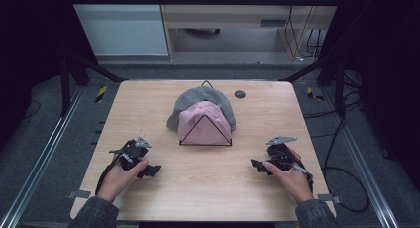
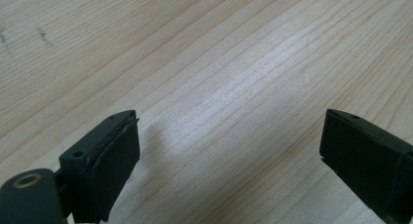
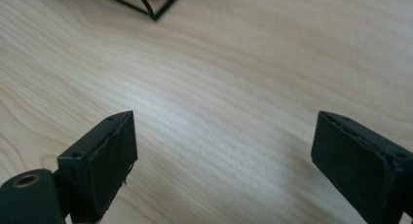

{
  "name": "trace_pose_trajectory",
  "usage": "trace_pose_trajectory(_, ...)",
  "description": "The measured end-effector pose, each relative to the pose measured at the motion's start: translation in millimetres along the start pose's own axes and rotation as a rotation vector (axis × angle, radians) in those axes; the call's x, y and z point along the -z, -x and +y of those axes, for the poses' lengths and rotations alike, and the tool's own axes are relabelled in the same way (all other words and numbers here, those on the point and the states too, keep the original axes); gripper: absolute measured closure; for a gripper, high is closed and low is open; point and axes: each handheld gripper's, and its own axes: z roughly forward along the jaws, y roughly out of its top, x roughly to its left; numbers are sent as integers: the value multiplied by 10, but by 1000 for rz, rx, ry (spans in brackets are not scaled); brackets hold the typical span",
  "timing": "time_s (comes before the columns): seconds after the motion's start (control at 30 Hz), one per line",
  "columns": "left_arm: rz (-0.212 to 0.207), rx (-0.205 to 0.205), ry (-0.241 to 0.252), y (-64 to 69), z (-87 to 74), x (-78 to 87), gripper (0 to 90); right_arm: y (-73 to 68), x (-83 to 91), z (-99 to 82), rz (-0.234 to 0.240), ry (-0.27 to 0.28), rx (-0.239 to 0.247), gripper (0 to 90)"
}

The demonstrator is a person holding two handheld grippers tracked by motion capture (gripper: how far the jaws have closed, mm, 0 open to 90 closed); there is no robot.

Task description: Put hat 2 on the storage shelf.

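A pink cap [image 1: 203, 123] and a grey cap [image 1: 204, 97] behind it hang over a black wire rack [image 1: 205, 138] at the middle of the wooden table [image 1: 208, 183]. My left gripper [image 1: 150, 170] rests low at the table's front left, held by a hand, jaws pointing right. In the left gripper view its jaws [image 2: 229, 151] stand wide open over bare wood. My right gripper [image 1: 257, 166] sits at the front right, jaws pointing left. In the right gripper view its jaws [image 3: 224, 156] are wide open with nothing between them, and a corner of the wire rack [image 3: 153, 12] shows at the top.
A small dark round hole [image 1: 239, 94] lies in the table's back right area. Black frame posts and cables [image 1: 341, 124] stand to the right of the table, and a metal rail [image 1: 44, 153] runs along the left.
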Motion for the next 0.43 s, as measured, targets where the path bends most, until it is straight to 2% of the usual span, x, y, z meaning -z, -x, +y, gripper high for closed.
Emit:
trace_pose_trajectory(0.1,2,-16,-34,14,-13,-44,70,23,-53,-55,1,-35,-15,92)
trace_pose_trajectory(0.17,2,-36,-61,27,-25,-90,55,22,-62,-76,-19,-32,-1,95)
trace_pose_trajectory(0.2,0,-32,-57,36,-27,-102,9,21,-61,-82,-28,-32,-1,95)
trace_pose_trajectory(0.27,-1,-31,-57,41,-20,-110,0,-2,-68,-99,-48,-25,13,95)
trace_pose_trajectory(0.3,-1,-28,-50,41,-23,-115,0,-22,-79,-113,-73,-22,44,86)
trace_pose_trajectory(0.33,-1,-27,-48,39,-25,-116,0,-43,-91,-127,-80,-13,52,69)
trace_pose_trajectory(0.43,-1,-31,-42,35,-32,-115,0,-69,-98,-153,-92,9,38,67)
